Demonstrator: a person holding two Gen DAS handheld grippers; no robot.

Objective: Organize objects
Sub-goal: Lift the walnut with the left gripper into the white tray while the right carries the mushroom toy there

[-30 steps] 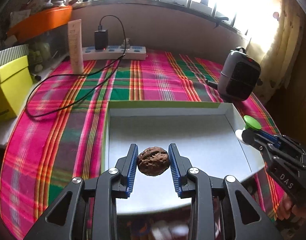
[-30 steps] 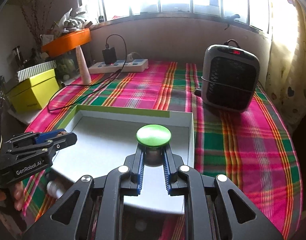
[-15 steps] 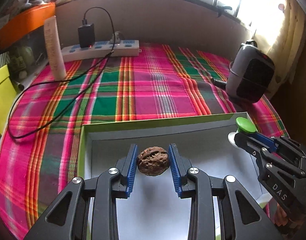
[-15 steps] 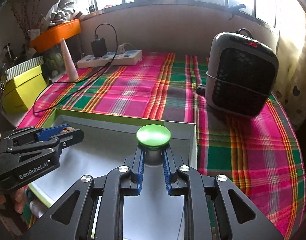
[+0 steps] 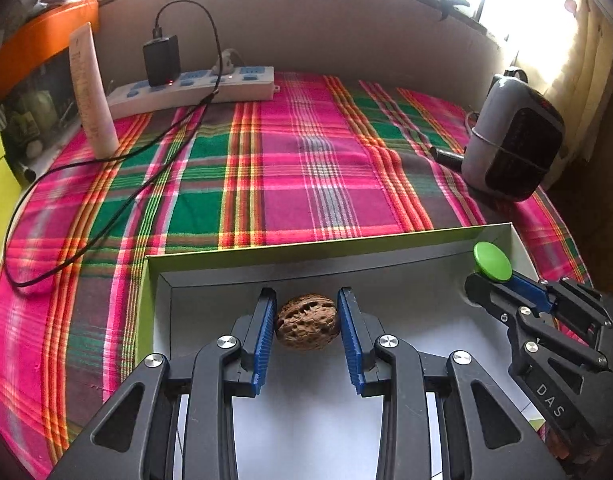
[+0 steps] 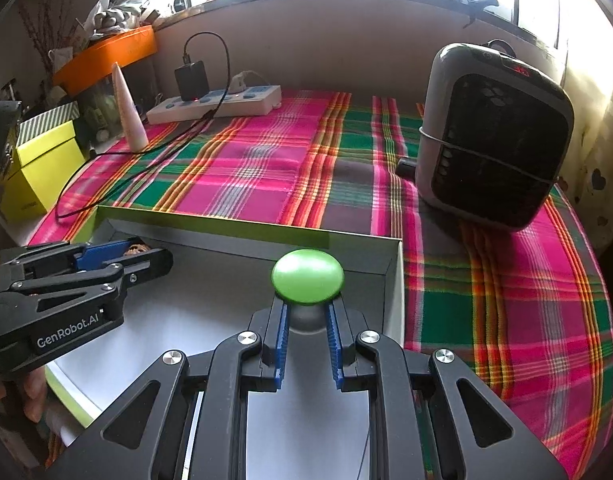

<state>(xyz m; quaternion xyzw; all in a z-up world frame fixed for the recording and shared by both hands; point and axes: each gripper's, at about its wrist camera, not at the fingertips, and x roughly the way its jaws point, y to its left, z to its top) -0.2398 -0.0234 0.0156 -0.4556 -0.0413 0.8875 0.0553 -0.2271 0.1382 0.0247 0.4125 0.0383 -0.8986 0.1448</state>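
My left gripper is shut on a brown walnut, holding it just above the white floor of a shallow box with green outer walls, near its far left corner. My right gripper is shut on the grey stem of an object with a round green cap, near the box's far right corner. In the left wrist view the right gripper and green cap show at right. The right wrist view has the left gripper at left, with the walnut barely visible.
The box lies on a pink and green plaid cloth. A grey heater stands to the right. At the back are a power strip with a black charger and trailing cable, and a pale tube. A yellow box sits left.
Both grippers moved forward and a little down over the box toward its far wall. The walnut and the green-capped object stayed gripped throughout.
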